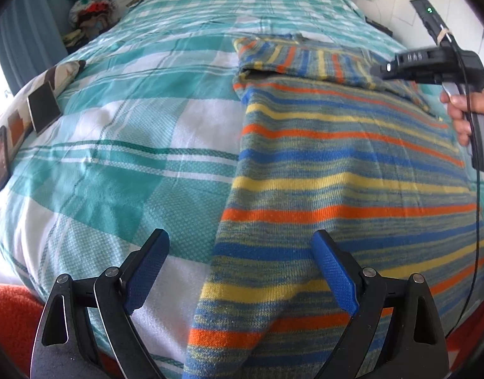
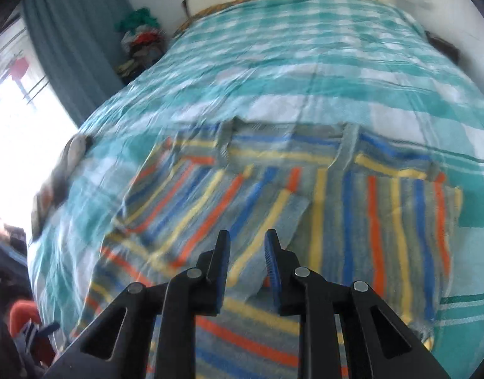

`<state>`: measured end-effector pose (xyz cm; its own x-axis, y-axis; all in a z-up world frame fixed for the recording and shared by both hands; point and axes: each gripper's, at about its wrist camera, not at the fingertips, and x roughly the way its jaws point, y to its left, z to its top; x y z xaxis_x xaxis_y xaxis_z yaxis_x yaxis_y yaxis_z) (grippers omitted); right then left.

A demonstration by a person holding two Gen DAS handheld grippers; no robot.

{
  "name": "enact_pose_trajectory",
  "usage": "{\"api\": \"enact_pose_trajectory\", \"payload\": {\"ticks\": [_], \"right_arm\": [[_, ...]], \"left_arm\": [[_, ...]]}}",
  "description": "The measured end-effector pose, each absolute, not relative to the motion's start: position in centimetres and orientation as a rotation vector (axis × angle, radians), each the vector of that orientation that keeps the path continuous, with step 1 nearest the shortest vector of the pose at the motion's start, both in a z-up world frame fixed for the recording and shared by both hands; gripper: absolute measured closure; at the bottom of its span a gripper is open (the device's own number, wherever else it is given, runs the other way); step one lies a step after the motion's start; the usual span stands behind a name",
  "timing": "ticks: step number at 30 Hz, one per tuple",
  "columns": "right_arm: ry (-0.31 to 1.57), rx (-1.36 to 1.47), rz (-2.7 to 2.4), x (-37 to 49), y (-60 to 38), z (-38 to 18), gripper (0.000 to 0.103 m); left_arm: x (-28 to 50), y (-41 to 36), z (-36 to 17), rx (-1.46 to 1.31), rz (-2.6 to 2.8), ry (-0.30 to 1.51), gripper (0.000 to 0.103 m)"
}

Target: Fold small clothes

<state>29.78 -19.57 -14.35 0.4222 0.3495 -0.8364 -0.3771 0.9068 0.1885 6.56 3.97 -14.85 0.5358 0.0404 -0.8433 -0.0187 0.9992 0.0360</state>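
A striped knit garment (image 1: 336,170), grey with blue, yellow and orange bands, lies flat on the bed with its far part folded over. My left gripper (image 1: 238,246) is open and empty, hovering over the garment's near left edge. In the right wrist view the garment (image 2: 305,195) shows blurred, with its folded part and collar end toward the far side. My right gripper (image 2: 246,243) hangs just above the folded part, its jaws a narrow gap apart with nothing between them. The right gripper also shows in the left wrist view (image 1: 425,66), held by a hand at the far right.
The bed has a teal and white checked cover (image 1: 131,145). A patterned cushion (image 1: 33,110) lies at the bed's left edge. A heap of clothes (image 1: 90,9) stands in the far left corner by a curtain. An orange cloth (image 1: 8,315) lies at the near left.
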Motion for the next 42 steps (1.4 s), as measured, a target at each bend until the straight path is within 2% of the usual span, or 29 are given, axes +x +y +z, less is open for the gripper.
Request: {"api": "enact_pose_trajectory", "payload": {"ticks": [2,7,8,9,11,16,20,29,42], "right_arm": [[1.122,-0.141,0.417,28.6,-19.0,-16.9,0.079],[1.028,-0.092,0.359,23.8,-20.9,-14.1,0.079],[1.001,-0.087,0.362,22.1,-21.2,-13.2,0.071],[0.975,-0.086,0.363,20.4,-21.7,-12.7,0.056],[0.917,-0.096,0.339,16.4,-22.8,-11.5,0.043],[0.873,-0.129,0.256,8.4,-24.8,-11.4,0.041],[0.868,-0.03,0.18,4.5,-26.7,-11.7,0.04],[0.8,-0.091,0.091,3.4,-26.8,-10.9,0.028],[0.795,-0.125,0.096,2.8,-25.7,-11.3,0.027]], "left_arm": [[6.7,3.6,-15.6,0.072,0.043,1.027,0.01],[5.4,4.0,-14.7,0.062,0.036,0.998,0.01],[5.1,4.1,-14.4,0.058,0.031,0.993,0.01],[4.8,4.2,-14.2,0.056,0.025,0.986,0.01],[4.2,4.2,-14.0,0.061,0.014,0.977,0.009],[3.8,3.5,-14.3,0.101,-0.003,0.987,0.009],[3.5,2.8,-14.4,0.123,-0.01,0.989,0.009],[3.6,3.3,-14.3,0.075,0.022,1.0,0.009],[4.0,3.8,-14.3,0.057,0.046,1.003,0.009]]}}
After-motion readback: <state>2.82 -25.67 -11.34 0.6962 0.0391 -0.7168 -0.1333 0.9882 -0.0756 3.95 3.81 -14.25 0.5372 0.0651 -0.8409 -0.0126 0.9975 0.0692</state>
